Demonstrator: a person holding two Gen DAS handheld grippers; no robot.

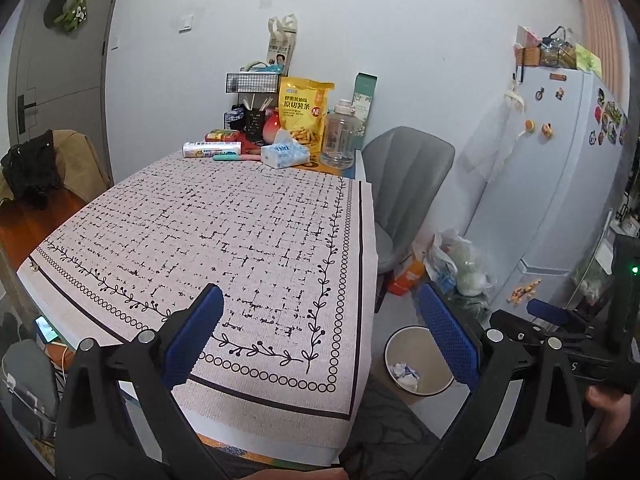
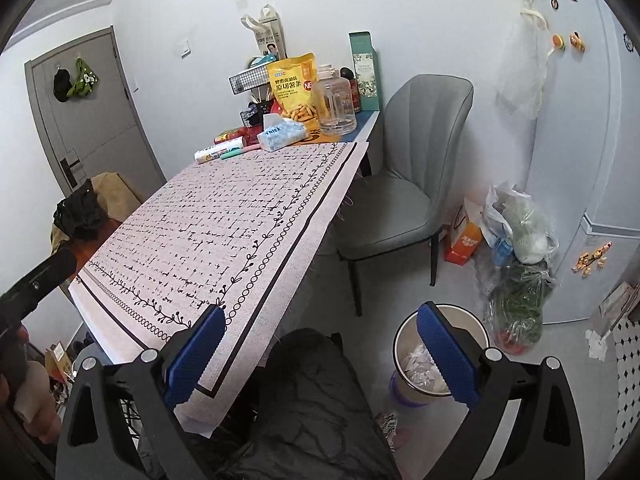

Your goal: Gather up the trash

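Left wrist view:
Left gripper [image 1: 320, 344]: blue-padded fingers spread wide with nothing between them, held over the near corner of the surface.
Surface [image 1: 224, 232]: rectangular, covered by a pale woven mat with black cross-hatching and a leaf-and-ring border.
Far end: yellow snack bag [image 1: 306, 110], clear plastic jug [image 1: 339, 136], blue-and-white tissue pack [image 1: 285, 154].
Trash: crumpled white paper scraps [image 1: 405, 374] lie in the round beige waste bin [image 1: 416, 360] on the floor, beside the surface's right edge.
Right gripper [image 1: 548, 312]: seen at the right edge, partly hidden; whether it is open I cannot tell.

Right wrist view:
Right gripper [image 2: 320, 346]: fingers wide apart, empty, between surface edge and bin.
Bin [image 2: 402, 344]: on the floor, paper scraps [image 2: 420, 368] inside.
Grey upholstered chair [image 2: 408, 184]: beside the surface.
White fridge [image 2: 580, 140]: right, with full plastic bags [image 2: 520, 224] at its foot.
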